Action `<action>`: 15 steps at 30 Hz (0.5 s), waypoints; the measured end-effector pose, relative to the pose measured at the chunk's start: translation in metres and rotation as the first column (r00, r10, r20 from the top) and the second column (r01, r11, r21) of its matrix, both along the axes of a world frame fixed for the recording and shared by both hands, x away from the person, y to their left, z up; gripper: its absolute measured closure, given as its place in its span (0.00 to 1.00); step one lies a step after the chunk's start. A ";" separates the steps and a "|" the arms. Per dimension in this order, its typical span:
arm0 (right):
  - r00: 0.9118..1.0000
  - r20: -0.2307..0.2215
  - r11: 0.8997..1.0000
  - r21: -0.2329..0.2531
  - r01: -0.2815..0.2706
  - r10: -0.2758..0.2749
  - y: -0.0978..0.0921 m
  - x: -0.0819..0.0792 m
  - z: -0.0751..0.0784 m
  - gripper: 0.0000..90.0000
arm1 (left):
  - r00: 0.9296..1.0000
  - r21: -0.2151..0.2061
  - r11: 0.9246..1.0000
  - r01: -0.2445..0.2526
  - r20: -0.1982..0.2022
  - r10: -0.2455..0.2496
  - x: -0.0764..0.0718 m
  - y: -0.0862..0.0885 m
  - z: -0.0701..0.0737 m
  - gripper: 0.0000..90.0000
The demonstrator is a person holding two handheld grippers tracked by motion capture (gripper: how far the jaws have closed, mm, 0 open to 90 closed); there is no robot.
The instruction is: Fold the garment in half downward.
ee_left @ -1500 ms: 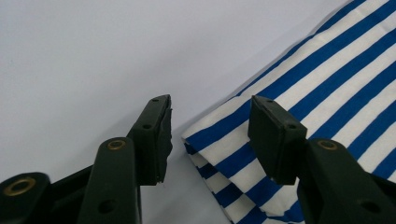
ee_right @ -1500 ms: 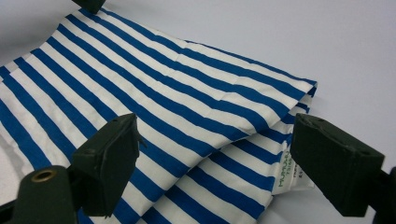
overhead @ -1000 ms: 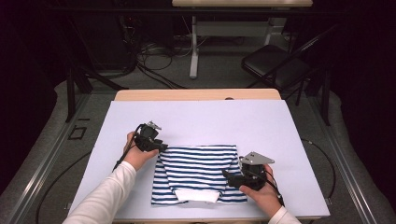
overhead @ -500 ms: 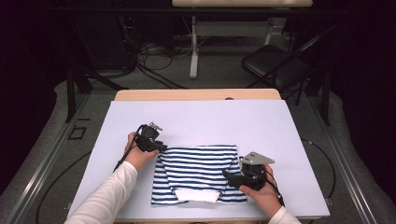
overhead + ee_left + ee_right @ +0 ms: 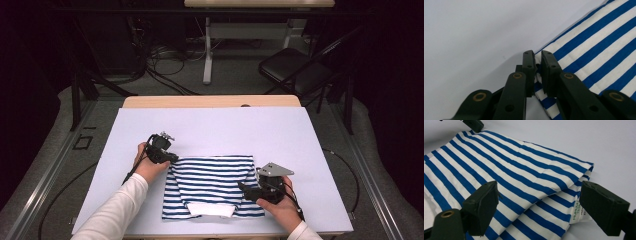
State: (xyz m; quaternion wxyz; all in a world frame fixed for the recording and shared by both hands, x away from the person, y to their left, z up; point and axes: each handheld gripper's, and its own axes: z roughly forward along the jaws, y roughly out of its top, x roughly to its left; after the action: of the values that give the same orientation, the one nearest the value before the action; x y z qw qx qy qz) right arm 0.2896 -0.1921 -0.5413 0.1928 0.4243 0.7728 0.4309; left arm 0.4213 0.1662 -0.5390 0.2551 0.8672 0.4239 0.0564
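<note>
A folded blue-and-white striped garment (image 5: pixel 212 185) lies on the white table cover near the front edge, with a white collar band at its near side. My left gripper (image 5: pixel 172 159) is at the garment's far left corner; in the left gripper view its jaws are shut on the striped cloth (image 5: pixel 599 47) edge, left gripper (image 5: pixel 537 58). My right gripper (image 5: pixel 242 190) sits at the garment's right edge. In the right gripper view the right gripper (image 5: pixel 536 202) stands wide open over the folded layers (image 5: pixel 519 177), with a small white label near the right jaw.
The white table cover (image 5: pixel 240 130) stretches bare beyond the garment to a wooden table edge (image 5: pixel 210 101). Behind the table are a dark chair (image 5: pixel 295 70), cables on the floor and a table leg. A person's white sleeve (image 5: pixel 112 212) comes in at the lower left.
</note>
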 end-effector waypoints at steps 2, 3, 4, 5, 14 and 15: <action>1.000 0.002 1.000 0.002 0.002 -0.002 0.000 0.000 0.000 0.17 | 1.000 -0.008 1.000 -0.006 -0.006 0.006 0.000 0.000 0.000 0.94; 1.000 0.001 1.000 0.001 0.001 -0.001 0.000 0.000 0.000 0.17 | 1.000 -0.011 1.000 -0.012 -0.012 0.011 0.000 0.000 0.001 0.95; 1.000 0.001 1.000 0.000 0.001 -0.001 0.000 0.000 0.000 0.17 | 1.000 -0.013 1.000 -0.016 -0.013 0.016 0.000 0.000 0.001 0.95; 1.000 -0.001 1.000 0.002 0.000 0.000 0.000 0.000 0.000 0.17 | 1.000 -0.016 1.000 -0.020 -0.013 0.020 -0.001 0.001 0.001 0.96; 1.000 -0.009 1.000 0.014 -0.008 0.008 0.000 0.001 0.002 0.16 | 0.999 -0.034 0.998 -0.046 0.000 0.046 -0.003 0.002 0.007 0.96; 1.000 -0.006 1.000 0.012 -0.008 0.008 0.000 0.001 0.002 0.16 | 0.999 -0.035 0.998 -0.052 0.007 0.052 -0.004 0.002 0.008 0.96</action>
State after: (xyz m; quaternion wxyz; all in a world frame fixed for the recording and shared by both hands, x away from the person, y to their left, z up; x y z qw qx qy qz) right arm 0.2908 -0.1916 -0.5392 0.1859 0.4237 0.7725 0.4349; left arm 0.4175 0.1677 -0.5313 0.2703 0.8511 0.4462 0.0591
